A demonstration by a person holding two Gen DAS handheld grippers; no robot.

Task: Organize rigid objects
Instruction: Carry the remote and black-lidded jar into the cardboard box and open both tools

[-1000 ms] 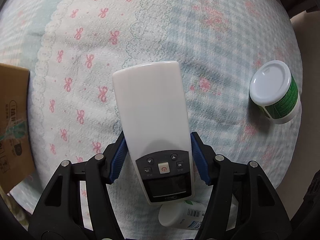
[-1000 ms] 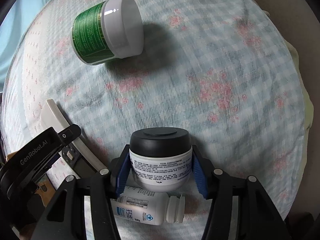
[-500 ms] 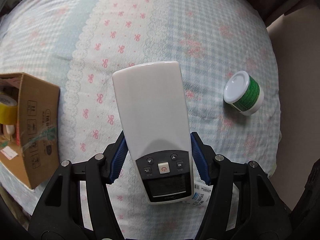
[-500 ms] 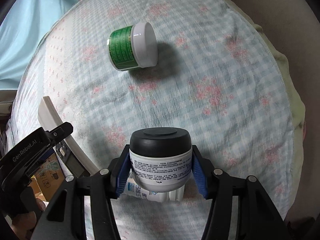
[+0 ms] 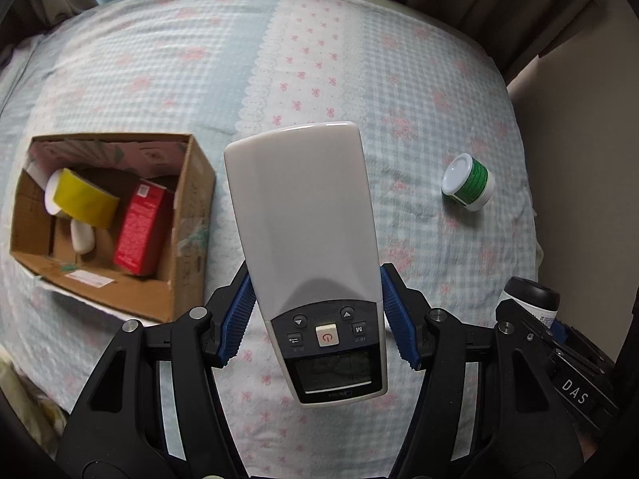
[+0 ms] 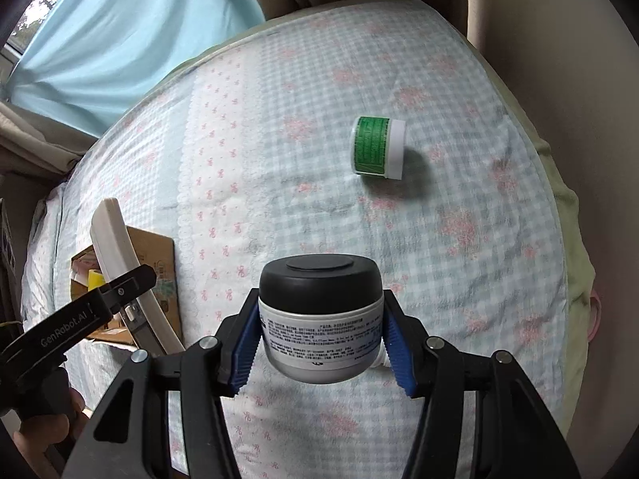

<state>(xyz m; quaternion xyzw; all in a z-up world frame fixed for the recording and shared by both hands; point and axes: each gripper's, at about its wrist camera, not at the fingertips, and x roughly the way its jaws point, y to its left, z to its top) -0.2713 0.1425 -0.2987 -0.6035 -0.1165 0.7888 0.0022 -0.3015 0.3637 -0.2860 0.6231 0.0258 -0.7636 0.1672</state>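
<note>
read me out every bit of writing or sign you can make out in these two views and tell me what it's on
"GenRobot.AI": side of the left gripper.
"DAS": body of the right gripper.
"M", arrows, red power sign: remote control buttons.
Black-lidded jar, green-labelled jar, red carton, cardboard box: print too small to read.

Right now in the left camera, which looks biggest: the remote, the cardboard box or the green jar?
1. Remote, but it is held right by the camera, so that is unsure.
2. Cardboard box, nearly as big.
3. Green jar, smallest.
</note>
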